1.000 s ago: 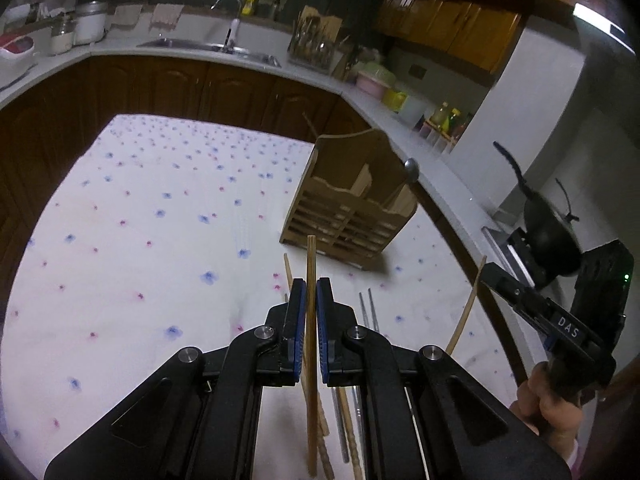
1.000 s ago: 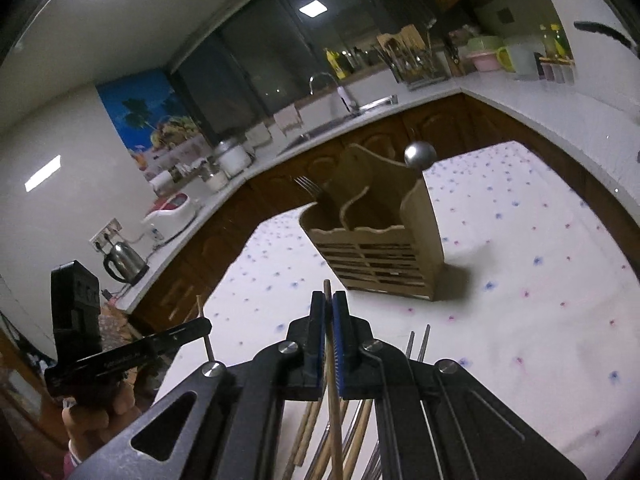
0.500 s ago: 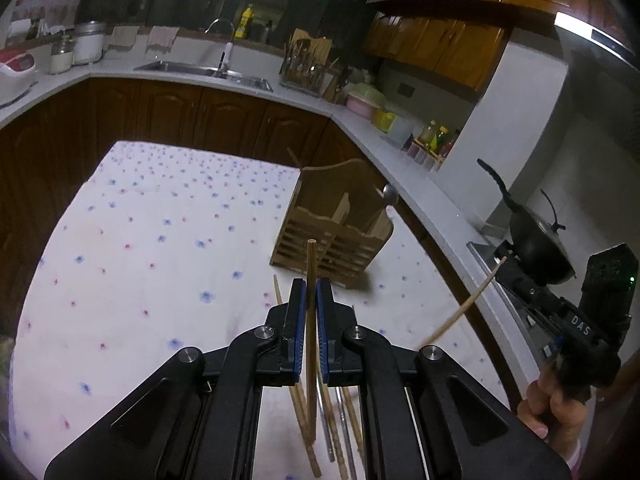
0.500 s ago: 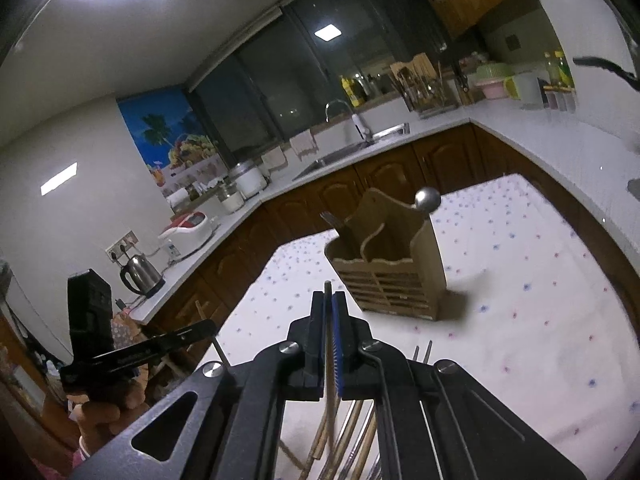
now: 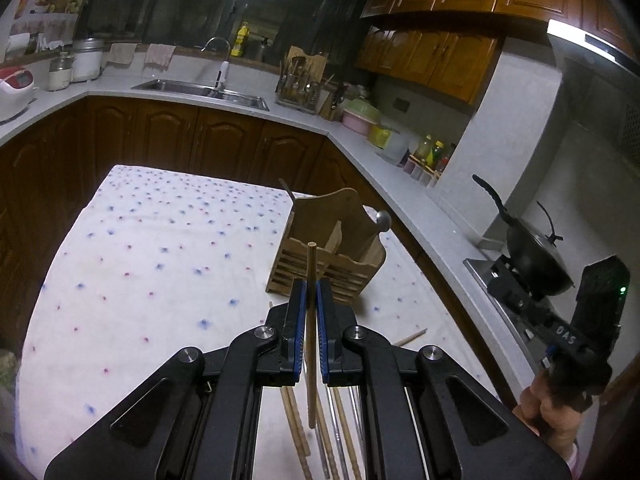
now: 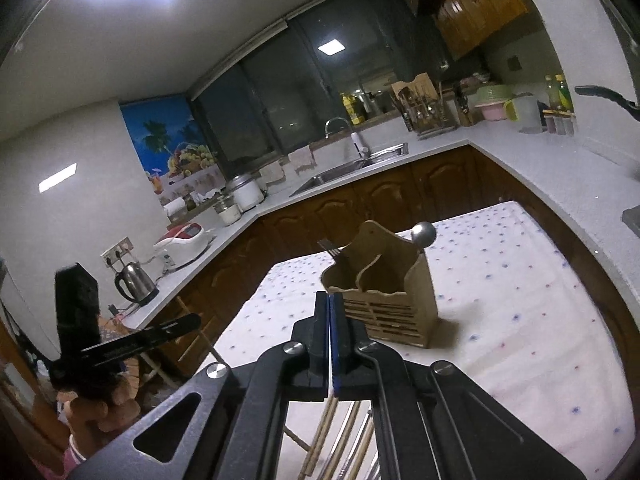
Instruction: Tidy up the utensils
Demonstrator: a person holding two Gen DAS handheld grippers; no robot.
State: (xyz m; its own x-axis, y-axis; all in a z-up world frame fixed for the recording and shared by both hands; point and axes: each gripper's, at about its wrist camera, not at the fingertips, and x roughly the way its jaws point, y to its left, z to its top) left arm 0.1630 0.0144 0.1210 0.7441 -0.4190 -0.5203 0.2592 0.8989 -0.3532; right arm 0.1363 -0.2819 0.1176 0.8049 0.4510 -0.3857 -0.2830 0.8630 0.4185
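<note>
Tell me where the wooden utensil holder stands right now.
The wooden utensil holder stands upright on the dotted tablecloth, straight ahead of the left gripper, toward the table's right edge near the counter.

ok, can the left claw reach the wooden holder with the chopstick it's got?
Probably yes. The left claw is shut on an upright chopstick, and the wooden holder stands straight ahead on the cloth, top open, with nothing between them.

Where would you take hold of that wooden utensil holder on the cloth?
Probably the tall back panel, pinched from straight above, clear of the metal knob. It is a thin upright board that narrow jaws could span; the slatted body looks too wide.
</note>
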